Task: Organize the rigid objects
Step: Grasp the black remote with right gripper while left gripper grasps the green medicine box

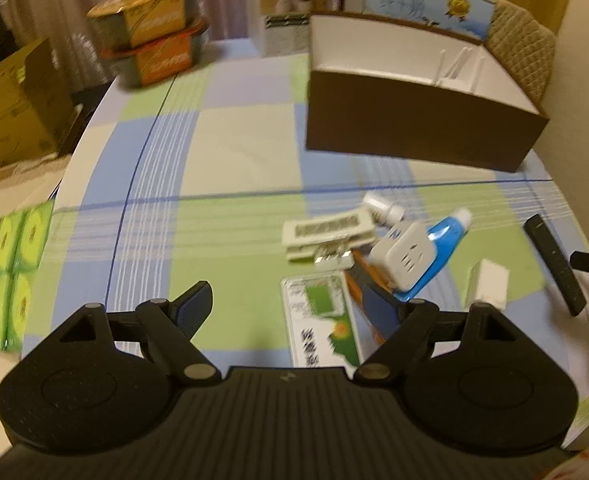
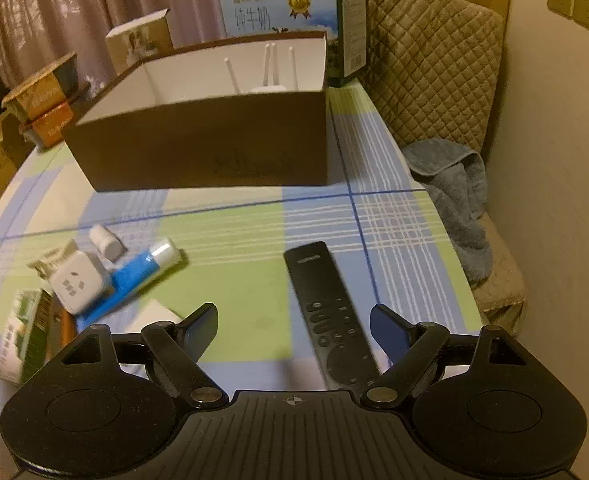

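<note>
Right wrist view puts the table (image 2: pixel 254 232) across most of the frame, its checked cloth smooth and flat in blue, green and cream. Upper centre stands the brown cardboard box (image 2: pixel 198 148), stiff-walled, white inside and open-topped; I judge it is the place the loose pieces belong. A white router (image 2: pixel 268 87) with thin upright antennas already sits in its far corner.

Lower centre, the black remote (image 2: pixel 326 316) lies flat and slim, its matte face up, between the fingers of my right tongs (image 2: pixel 292 326). They stand wide and grip nothing, lined up along its length so they could close across its narrow sides.

Left wrist view shows my left tongs (image 1: pixel 286 308) at the bottom, also wide and empty, over a green-and-white carton (image 1: pixel 322 324). Just above it lies a jumbled cluster: a blue tube (image 1: pixel 442 252) with a white cap, a rounded white socket cube (image 1: pixel 404 254) lying on it, and a small white bottle (image 1: pixel 382 205) on its side. Well right, the remote appears again as a dark bar.
</note>
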A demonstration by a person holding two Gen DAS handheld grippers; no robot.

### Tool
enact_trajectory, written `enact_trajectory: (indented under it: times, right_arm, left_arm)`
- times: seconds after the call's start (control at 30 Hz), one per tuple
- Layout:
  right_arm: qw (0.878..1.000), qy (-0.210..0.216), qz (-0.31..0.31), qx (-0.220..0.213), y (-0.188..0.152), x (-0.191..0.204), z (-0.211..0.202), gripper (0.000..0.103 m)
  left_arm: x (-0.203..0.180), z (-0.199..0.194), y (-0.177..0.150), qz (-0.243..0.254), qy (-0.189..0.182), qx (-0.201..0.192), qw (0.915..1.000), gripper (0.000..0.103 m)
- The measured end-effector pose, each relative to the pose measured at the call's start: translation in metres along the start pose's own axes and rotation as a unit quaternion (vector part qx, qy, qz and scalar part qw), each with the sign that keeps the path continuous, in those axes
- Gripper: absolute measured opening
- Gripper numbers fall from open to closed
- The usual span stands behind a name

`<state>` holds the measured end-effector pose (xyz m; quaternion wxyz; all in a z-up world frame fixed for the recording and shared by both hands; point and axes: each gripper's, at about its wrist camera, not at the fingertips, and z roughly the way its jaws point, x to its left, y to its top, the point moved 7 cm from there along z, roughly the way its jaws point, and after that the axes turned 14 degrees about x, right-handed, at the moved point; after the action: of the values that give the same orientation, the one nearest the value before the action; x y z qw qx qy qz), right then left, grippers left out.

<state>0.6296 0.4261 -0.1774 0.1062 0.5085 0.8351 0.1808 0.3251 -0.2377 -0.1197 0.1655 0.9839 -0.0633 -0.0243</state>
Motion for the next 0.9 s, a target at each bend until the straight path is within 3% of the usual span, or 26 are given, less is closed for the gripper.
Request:
enact_trajectory:
  times: [0.33, 0.57, 0.7, 0.9]
  right_arm:
    - [0.999, -0.01, -0.03, 0.023, 0.0, -0.02, 0.048, 0.065]
    - [0.999, -0.009, -0.045, 0.017, 0.003, -0.023, 0.065, 0.054]
    - [0.997, -0.022, -0.071, 0.005, 0.006, -0.018, 0.065, 0.037]
    - [0.997, -0.019, -0.076, 0.011, -0.003, -0.005, 0.065, 0.036]
  left_arm:
    - [0.0, 0.013, -0.024, -0.018, 0.013, 0.014, 0.9997, 0.08]
    - [-0.004, 0.024, -0.034, -0.014, 0.015, 0.024, 0.9995, 0.08]
    - [-0.011, 0.034, -0.038, -0.002, 0.016, 0.031, 0.9994, 0.08]
    - [-0.021, 0.053, -0.037, 0.014, 0.02, 0.046, 0.9986, 0.079]
